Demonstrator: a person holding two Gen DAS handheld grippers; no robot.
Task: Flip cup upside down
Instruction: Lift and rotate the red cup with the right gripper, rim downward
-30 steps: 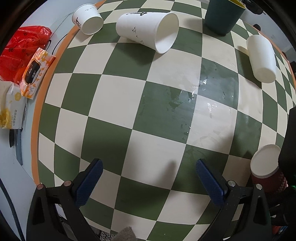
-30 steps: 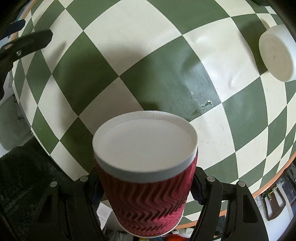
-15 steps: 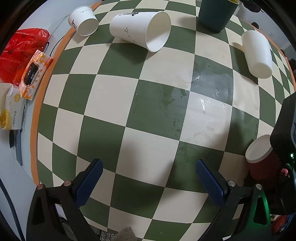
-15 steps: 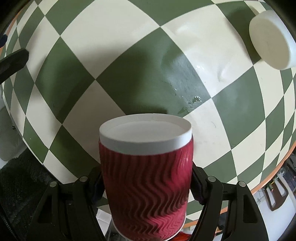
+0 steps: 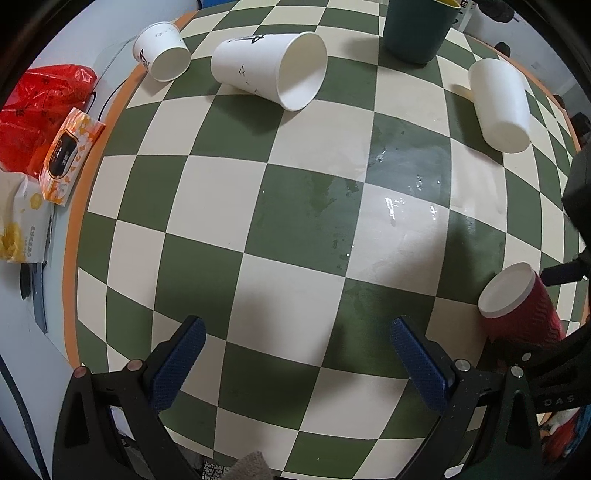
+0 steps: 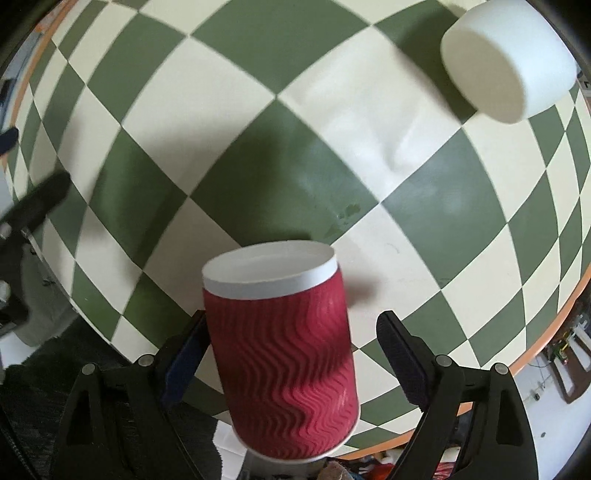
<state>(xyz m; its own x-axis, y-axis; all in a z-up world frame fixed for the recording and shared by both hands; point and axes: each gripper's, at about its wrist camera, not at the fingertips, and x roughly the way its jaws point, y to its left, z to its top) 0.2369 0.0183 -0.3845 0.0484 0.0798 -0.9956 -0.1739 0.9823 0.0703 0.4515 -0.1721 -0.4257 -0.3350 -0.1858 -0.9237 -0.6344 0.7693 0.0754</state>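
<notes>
A red ripple-wall paper cup point(image 6: 284, 354) stands upside down near the table's edge, its white base up. My right gripper point(image 6: 291, 354) is open around it: the right finger stands clear of the cup, the left finger is close beside it. The cup also shows in the left wrist view point(image 5: 517, 310) at the right edge. My left gripper point(image 5: 295, 362) is open and empty above the checked table point(image 5: 295, 221).
A large white cup point(image 5: 269, 70) and a small white cup point(image 5: 162, 51) lie on their sides at the back. Another white cup point(image 5: 498, 103) point(image 6: 509, 62) lies at the right. A dark green cup point(image 5: 417, 26) stands behind. Wet patches mark the middle. Packets and a red bag point(image 5: 40, 107) lie left.
My right gripper has opened and let go of the red cup, which now stands upside down on the table. The left gripper has stayed open and shifted slightly.
</notes>
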